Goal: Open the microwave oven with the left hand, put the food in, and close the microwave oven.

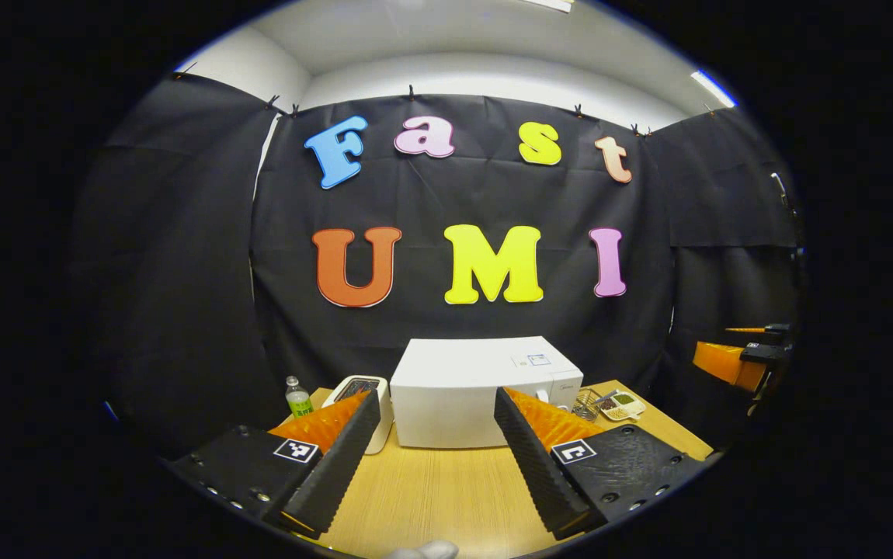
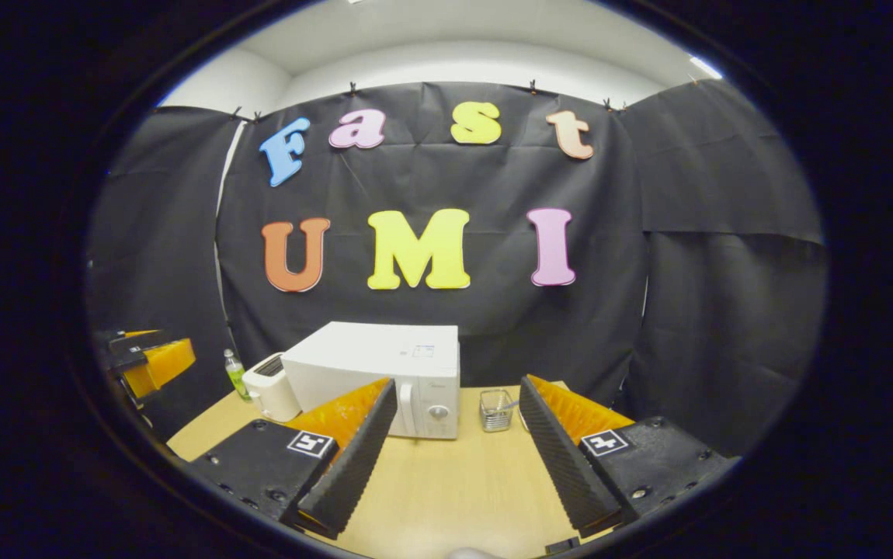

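Note:
A white microwave stands at the back of the wooden table with its door shut. In the right gripper view the microwave shows its front handle and knob. A small tray of food lies to the right of the microwave. My left gripper hangs open above the table, in front of the microwave, holding nothing. My right gripper is open too and well short of the microwave. Each gripper appears at the edge of the other's view: the right gripper, the left gripper.
A white toaster and a green bottle stand left of the microwave. A wire basket sits right of it, beside the food tray. Black cloth walls close in the table on three sides.

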`<state>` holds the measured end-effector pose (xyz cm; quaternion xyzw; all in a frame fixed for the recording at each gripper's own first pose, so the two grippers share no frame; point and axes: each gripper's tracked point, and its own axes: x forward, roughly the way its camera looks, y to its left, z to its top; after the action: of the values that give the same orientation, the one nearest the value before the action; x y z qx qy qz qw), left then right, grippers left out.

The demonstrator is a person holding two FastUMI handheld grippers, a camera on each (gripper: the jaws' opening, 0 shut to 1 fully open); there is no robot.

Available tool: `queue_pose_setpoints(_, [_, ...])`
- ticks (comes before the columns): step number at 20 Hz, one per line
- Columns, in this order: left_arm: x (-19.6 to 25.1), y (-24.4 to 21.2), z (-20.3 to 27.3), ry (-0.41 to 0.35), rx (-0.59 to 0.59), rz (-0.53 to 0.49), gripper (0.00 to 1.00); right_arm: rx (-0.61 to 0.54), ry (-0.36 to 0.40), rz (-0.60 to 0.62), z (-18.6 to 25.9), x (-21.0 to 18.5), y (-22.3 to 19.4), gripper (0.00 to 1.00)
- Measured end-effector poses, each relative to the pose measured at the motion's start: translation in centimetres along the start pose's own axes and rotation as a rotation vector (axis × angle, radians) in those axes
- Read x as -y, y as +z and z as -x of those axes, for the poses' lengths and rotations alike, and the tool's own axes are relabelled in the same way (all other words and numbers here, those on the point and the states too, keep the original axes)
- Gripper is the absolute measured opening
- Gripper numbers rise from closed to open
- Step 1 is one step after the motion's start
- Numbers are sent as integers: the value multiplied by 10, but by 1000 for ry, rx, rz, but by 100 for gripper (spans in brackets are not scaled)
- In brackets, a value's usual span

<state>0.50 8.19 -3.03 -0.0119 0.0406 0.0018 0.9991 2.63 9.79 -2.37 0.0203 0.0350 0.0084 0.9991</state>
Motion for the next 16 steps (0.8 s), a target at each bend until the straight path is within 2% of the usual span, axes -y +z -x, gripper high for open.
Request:
queue_pose_setpoints(1, [0, 3, 0, 2, 7, 0, 93, 0, 0, 1, 2, 0, 1, 92])
queue_pose_setpoints(2, [1, 6, 0, 4, 14, -4, 93, 1, -2, -1, 3, 1, 2, 100])
queue_pose_setpoints(4, [-1, 9, 1, 5, 23, -12, 93, 0, -3, -1, 5, 2, 2, 100])
queue_pose_setpoints(5, [0, 10, 2, 4, 28, -14, 93, -2, -5, 0, 4, 3, 2, 92])
queue_pose_setpoints(6, [1, 10, 2, 3, 25, -13, 93, -1, -8, 3, 5, 4, 2, 100])
queue_pose_setpoints(7, [1, 10, 2, 3, 25, -12, 93, -2, -11, 5, 6, 5, 3, 92])
queue_pose_setpoints(10, [5, 12, 1, -14, 30, -14, 93, -2, -19, -1, 10, 7, 4, 92])
queue_pose_setpoints(11, [6, 11, 1, -18, 28, -16, 93, 0, -21, -3, 10, 8, 4, 100])
queue_pose_setpoints(16, [8, 15, 0, -30, 36, -17, 93, 5, -33, -2, 14, 8, 5, 100])
